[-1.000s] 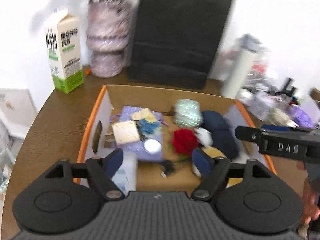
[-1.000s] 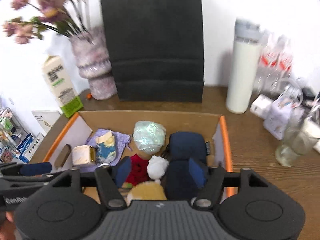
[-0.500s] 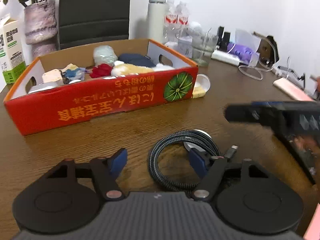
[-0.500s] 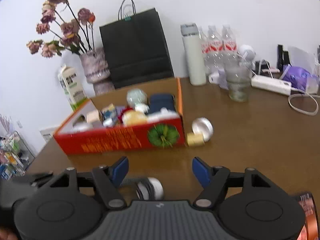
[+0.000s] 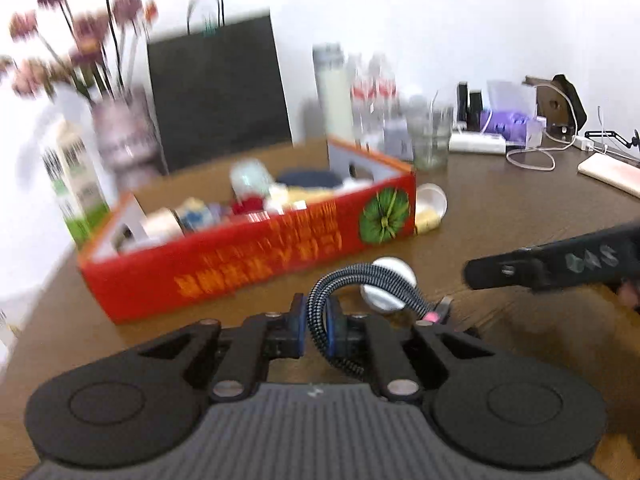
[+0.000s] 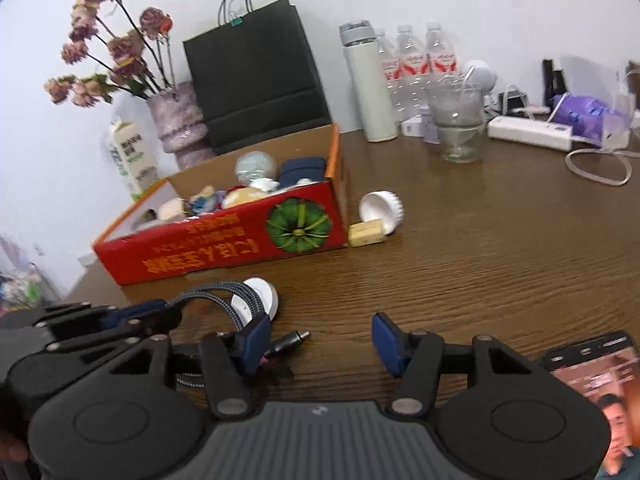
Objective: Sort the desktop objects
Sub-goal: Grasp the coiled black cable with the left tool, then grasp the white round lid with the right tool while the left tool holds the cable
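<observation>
My left gripper [image 5: 317, 330] is shut on a braided black-and-white charging cable [image 5: 360, 280] and holds it just above the table; its white round charger puck [image 5: 388, 284] hangs beyond. The cable [image 6: 224, 294] and puck [image 6: 260, 300] also show in the right wrist view, with the left gripper [image 6: 140, 314] at the left. My right gripper [image 6: 318, 340] is open and empty, low over the table beside the cable's plug [image 6: 290, 340]. The red cardboard box [image 5: 248, 256] with several small items stands behind, and shows in the right wrist view [image 6: 224, 248].
A white jar lid [image 6: 382, 210] and a cork [image 6: 366, 232] lie right of the box. A phone [image 6: 596, 376] lies at the near right. A black bag [image 6: 256, 80], vase [image 6: 176, 124], milk carton [image 6: 128, 156], thermos [image 6: 368, 84], bottles and a glass [image 6: 458, 128] stand at the back.
My left gripper was open around the coiled cable; it has shut on the cable and lifted it. A second ago both grippers were over the box. The right gripper has come lower and nearer the cable.
</observation>
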{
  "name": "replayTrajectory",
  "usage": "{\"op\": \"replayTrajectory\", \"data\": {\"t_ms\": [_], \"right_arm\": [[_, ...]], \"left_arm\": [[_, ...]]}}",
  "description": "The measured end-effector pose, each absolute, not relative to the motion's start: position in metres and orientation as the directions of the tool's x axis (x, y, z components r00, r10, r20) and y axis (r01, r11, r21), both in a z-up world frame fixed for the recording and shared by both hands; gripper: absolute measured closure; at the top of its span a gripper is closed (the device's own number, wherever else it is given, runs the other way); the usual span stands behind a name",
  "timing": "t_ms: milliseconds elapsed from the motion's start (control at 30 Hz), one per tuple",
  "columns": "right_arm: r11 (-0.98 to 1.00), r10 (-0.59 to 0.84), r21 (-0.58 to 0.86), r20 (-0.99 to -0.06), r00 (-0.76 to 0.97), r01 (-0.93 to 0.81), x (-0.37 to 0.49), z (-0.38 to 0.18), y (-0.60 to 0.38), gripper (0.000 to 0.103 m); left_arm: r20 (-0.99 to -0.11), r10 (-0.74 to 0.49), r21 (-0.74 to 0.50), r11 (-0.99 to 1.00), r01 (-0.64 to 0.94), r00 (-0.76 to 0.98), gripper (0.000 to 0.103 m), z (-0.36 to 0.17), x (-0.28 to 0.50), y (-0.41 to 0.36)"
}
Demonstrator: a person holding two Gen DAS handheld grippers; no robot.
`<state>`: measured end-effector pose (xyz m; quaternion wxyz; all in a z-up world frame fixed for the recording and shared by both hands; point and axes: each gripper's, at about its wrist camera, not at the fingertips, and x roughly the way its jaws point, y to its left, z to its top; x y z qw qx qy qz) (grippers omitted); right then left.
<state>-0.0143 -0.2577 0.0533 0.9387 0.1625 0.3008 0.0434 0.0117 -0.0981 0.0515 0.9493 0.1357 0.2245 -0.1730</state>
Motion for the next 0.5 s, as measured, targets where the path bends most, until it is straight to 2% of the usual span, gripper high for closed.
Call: {"op": "replayTrajectory", "data": {"t_ms": [167,233,333,400,467,500], "right_arm": [[0.891,0.308,0.447,-0.479,0.822,-0.074,-0.01,0.056,-0.256,0.048],[0.883,0.322,0.461,-0.458,0.829,-0.088,-0.006,0.055,-0.254,0.055],[0.881,0.351,0.461,-0.481,0.803,-0.108,0.006,0.049,-0.246,0.069],[0.855,0.41,0.503,-0.502,0.762,-0.128,0.016,0.041,-0.243,0.085],[0.855,0.42,0.501,-0.518,0.745,-0.134,0.018,0.038,-0.237,0.091],[0.872,0.403,0.471,-0.533,0.744,-0.135,0.018,0.039,-0.233,0.1]], "left_arm": [[-0.378,-0.275,0.299,0.867,0.398,0.884,0.093,0.053,-0.024,-0.097],[-0.376,-0.288,0.305,0.859,0.411,0.881,0.093,0.053,-0.031,-0.097],[-0.37,-0.281,0.314,0.859,0.404,0.886,0.093,0.05,-0.033,-0.098],[-0.384,-0.248,0.318,0.869,0.379,0.889,0.094,0.046,-0.029,-0.098],[-0.403,-0.222,0.304,0.882,0.359,0.888,0.094,0.042,-0.025,-0.094],[-0.4,-0.221,0.298,0.886,0.354,0.89,0.094,0.042,-0.026,-0.092]]}}
